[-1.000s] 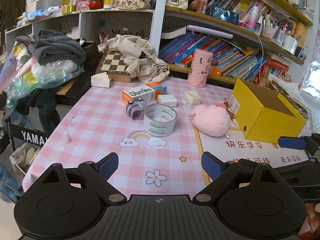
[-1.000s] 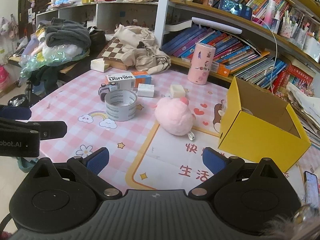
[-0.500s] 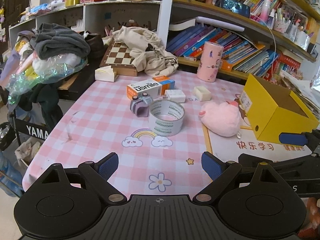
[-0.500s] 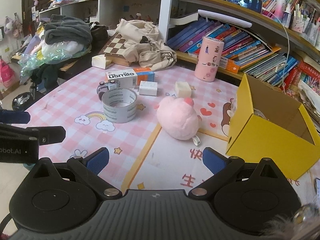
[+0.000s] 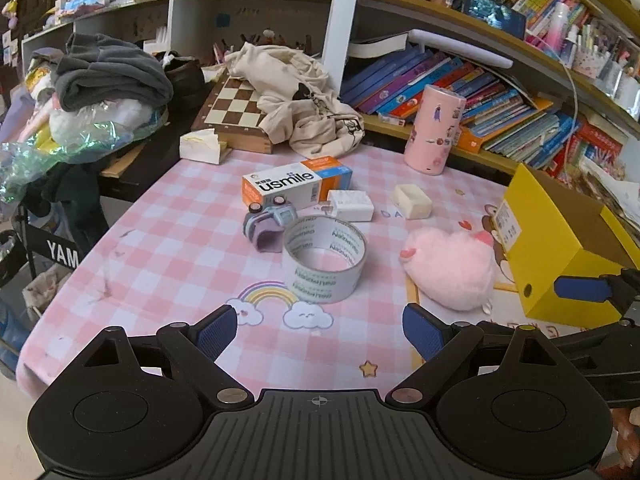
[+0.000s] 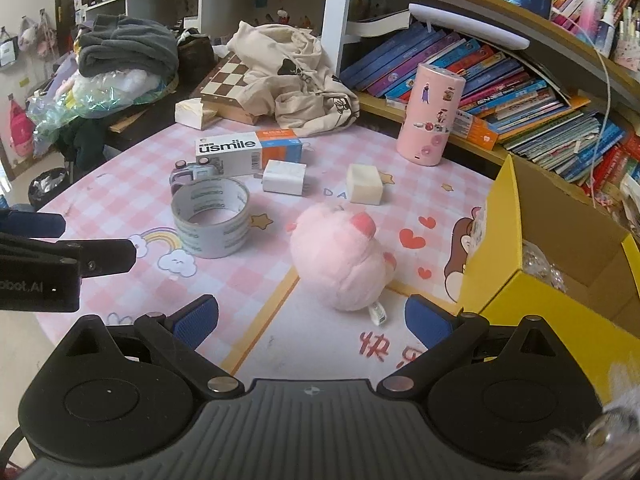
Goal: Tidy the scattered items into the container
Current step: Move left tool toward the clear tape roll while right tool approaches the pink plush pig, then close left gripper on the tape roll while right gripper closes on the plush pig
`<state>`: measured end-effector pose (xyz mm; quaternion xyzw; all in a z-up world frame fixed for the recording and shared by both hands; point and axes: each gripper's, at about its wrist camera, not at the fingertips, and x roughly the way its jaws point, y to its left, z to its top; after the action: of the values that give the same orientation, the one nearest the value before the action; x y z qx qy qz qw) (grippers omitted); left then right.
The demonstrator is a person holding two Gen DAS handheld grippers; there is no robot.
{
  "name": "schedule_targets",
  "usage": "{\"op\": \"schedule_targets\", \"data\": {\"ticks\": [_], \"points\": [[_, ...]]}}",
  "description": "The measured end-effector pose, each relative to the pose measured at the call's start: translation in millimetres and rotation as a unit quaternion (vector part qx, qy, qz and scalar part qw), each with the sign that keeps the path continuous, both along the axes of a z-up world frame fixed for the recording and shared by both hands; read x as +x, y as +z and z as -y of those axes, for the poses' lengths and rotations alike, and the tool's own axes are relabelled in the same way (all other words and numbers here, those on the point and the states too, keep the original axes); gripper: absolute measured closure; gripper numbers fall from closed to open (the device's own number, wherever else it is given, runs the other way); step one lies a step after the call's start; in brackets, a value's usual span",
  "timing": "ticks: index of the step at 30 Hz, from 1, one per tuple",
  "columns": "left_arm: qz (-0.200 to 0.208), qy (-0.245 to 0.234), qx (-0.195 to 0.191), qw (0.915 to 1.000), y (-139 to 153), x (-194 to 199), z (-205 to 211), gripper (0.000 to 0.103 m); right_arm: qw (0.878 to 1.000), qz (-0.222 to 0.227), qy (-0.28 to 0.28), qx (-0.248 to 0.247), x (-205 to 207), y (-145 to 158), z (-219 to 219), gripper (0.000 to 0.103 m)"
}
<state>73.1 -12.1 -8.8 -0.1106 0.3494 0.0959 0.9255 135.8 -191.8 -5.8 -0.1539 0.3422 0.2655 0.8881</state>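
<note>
On the pink checked tablecloth lie a roll of grey tape (image 5: 325, 259) (image 6: 211, 218), a small toy car (image 5: 269, 222) (image 6: 188, 171), a usmile box (image 5: 296, 182) (image 6: 248, 148), a white block (image 5: 350, 205) (image 6: 284, 177), a cream block (image 5: 412, 201) (image 6: 364, 184) and a pink plush (image 5: 450, 268) (image 6: 340, 260). The open yellow box (image 5: 560, 248) (image 6: 536, 284) stands at the right. My left gripper (image 5: 320, 330) is open just short of the tape, holding nothing. My right gripper (image 6: 312, 320) is open, nothing held, just short of the plush.
A pink cylinder tin (image 5: 434, 130) (image 6: 430, 114) stands at the table's back. Behind it are book shelves (image 5: 480, 92), a chessboard (image 5: 236, 112) under a beige bag (image 5: 300, 100), and a clothes pile (image 5: 108, 76) at left. The table's near-left edge (image 5: 44, 344) drops off.
Both grippers moved forward over the table, so the tape, plush and yellow box look nearer and larger. Their jaws stayed open. No item shifted.
</note>
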Motion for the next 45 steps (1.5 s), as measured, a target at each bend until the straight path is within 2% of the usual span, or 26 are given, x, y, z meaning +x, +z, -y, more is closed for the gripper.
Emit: {"op": "schedule_targets", "data": {"ticks": [7, 32, 45], "points": [[-0.021, 0.010, 0.000, 0.9997, -9.7, 23.5, 1.7, 0.011, 1.000, -0.011, 0.025, -0.007, 20.7, -8.8, -5.4, 0.002], [-0.071, 0.037, 0.020, 0.9966, -38.5, 96.0, -0.5, 0.011, 0.998, -0.053, 0.033, -0.015, 88.1, -36.6, -14.9, 0.002], [-0.089, 0.039, 0.034, 0.9946, -53.5, 126.3, -0.2, 0.011, 0.996, -0.068, 0.049, -0.020, 108.3, -48.8, -17.8, 0.007]]}}
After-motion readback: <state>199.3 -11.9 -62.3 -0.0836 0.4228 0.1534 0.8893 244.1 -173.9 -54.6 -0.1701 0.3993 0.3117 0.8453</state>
